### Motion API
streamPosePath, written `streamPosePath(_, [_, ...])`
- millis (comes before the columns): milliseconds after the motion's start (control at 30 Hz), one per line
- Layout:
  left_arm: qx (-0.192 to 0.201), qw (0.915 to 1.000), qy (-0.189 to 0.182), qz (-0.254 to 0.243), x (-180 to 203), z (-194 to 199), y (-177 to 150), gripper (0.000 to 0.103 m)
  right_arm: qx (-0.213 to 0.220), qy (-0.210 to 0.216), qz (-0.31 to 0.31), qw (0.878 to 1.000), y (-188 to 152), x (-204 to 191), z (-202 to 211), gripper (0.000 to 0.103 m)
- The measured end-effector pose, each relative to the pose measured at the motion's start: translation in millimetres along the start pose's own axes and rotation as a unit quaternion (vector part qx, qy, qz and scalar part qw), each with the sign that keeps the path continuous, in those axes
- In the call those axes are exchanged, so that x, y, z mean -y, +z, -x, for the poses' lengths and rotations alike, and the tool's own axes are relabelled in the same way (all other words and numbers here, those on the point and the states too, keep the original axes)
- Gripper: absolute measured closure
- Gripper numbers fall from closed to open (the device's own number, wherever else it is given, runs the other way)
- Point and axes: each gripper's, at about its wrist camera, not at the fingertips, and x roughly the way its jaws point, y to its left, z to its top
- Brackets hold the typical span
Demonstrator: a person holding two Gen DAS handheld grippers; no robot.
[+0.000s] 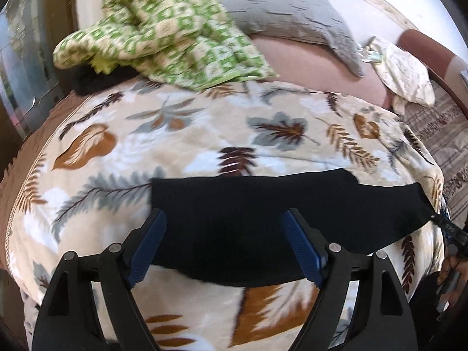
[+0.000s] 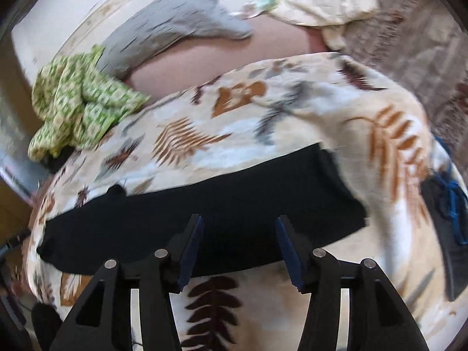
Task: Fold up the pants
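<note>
Black pants (image 1: 263, 213) lie flat in a long band across a leaf-print blanket (image 1: 181, 134) on a bed. In the left wrist view my left gripper (image 1: 225, 216) is open, hovering over the pants' left part with nothing between its blue pads. In the right wrist view the same pants (image 2: 204, 210) stretch from left to right, and my right gripper (image 2: 238, 222) is open above their near edge, empty. The other gripper (image 1: 452, 231) shows at the pants' right end in the left wrist view.
A green checkered cloth (image 1: 163, 26) is bunched at the far left of the bed. A grey pillow (image 1: 286, 11) and a pale floral pillow (image 1: 406, 73) lie at the back. A patterned rug (image 2: 409, 38) covers the floor to the right.
</note>
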Motion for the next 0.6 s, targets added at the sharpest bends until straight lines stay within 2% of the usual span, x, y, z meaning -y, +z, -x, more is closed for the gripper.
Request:
streamPosePath(133, [-0.005, 0.9998, -0.020, -0.004, 24.3, -8.1, -0.7, 0.020, -0.012, 0.017, 0.023, 1.000, -4.8, -19.1, -8.6, 0.050])
streamPosePath(233, [-0.010, 0.9995, -0.029, -0.004, 39.6, -17.9, -1.2, 0.020, -0.017, 0.027, 0.040, 0.999, -6.2, -33.9, -15.0, 0.045])
streamPosePath(600, [-0.039, 0.9990, -0.019, 0.012, 58.8, -61.3, -12.0, 0.020, -0.020, 0.088, 0.095, 0.991, 2.2, -96.1, -36.9, 0.045])
